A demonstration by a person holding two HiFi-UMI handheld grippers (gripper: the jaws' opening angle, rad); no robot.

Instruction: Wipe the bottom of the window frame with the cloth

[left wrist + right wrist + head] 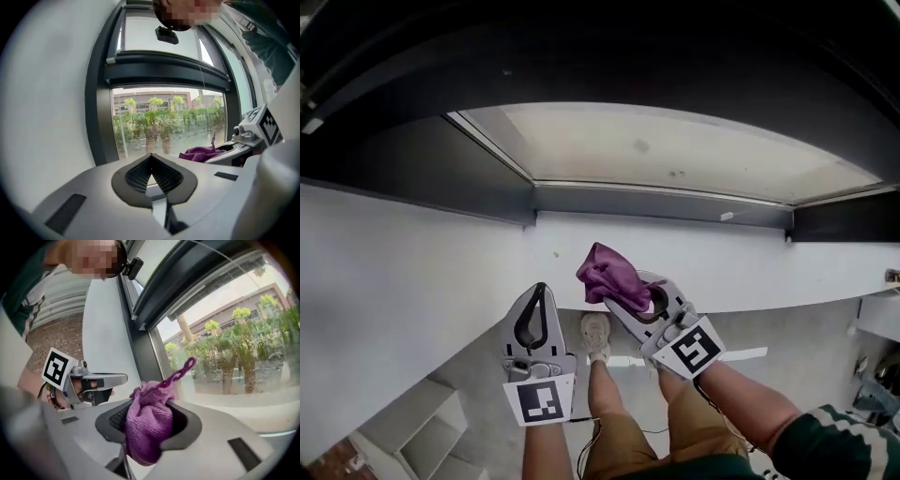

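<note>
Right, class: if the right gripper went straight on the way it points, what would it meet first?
Its cloth leads; likely the window pane low down, near the dark frame. Depth is unclear.

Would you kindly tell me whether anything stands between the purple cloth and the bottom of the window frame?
Nothing visible does. The right gripper is shut on the purple cloth, and only bare white wall lies between it and the window frame's dark bottom rail. The left gripper hangs aside, shut.
</note>
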